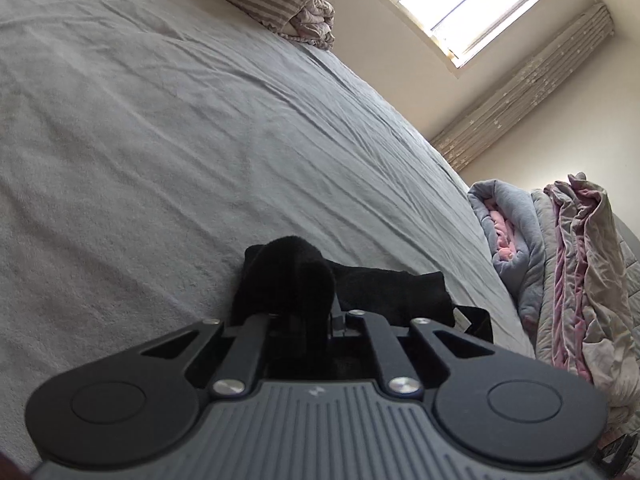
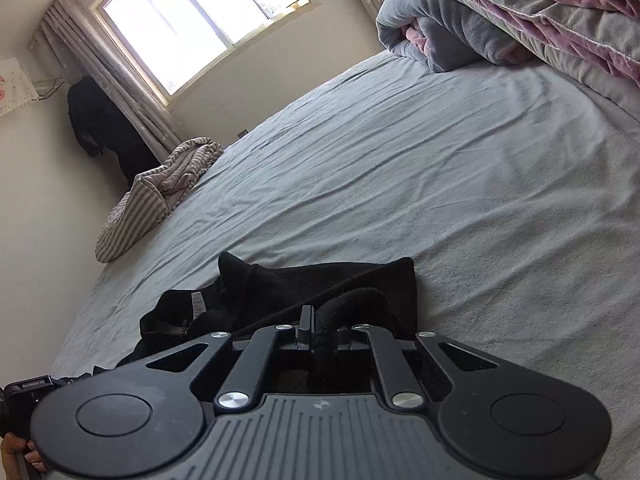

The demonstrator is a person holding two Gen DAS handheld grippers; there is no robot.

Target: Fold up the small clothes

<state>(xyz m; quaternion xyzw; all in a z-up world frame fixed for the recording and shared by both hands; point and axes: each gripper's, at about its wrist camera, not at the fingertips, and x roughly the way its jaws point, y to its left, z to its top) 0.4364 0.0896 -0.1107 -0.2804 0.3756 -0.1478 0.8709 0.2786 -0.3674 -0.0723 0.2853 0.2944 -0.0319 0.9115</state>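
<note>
A small black garment lies on the grey bed sheet, low in both wrist views. In the left wrist view a fold of it bulges up over my left gripper, which is shut on the cloth; the fingertips are buried in the fabric. In the right wrist view the black garment spreads to the left, with a white label near its edge. My right gripper is shut on a rolled edge of it, the jaws close together around the cloth.
A striped quilt is bunched at the bed's far left by the wall. Folded grey and pink blankets are stacked at the far right. The window and curtains lie beyond. The other gripper's camera and a hand show at lower left.
</note>
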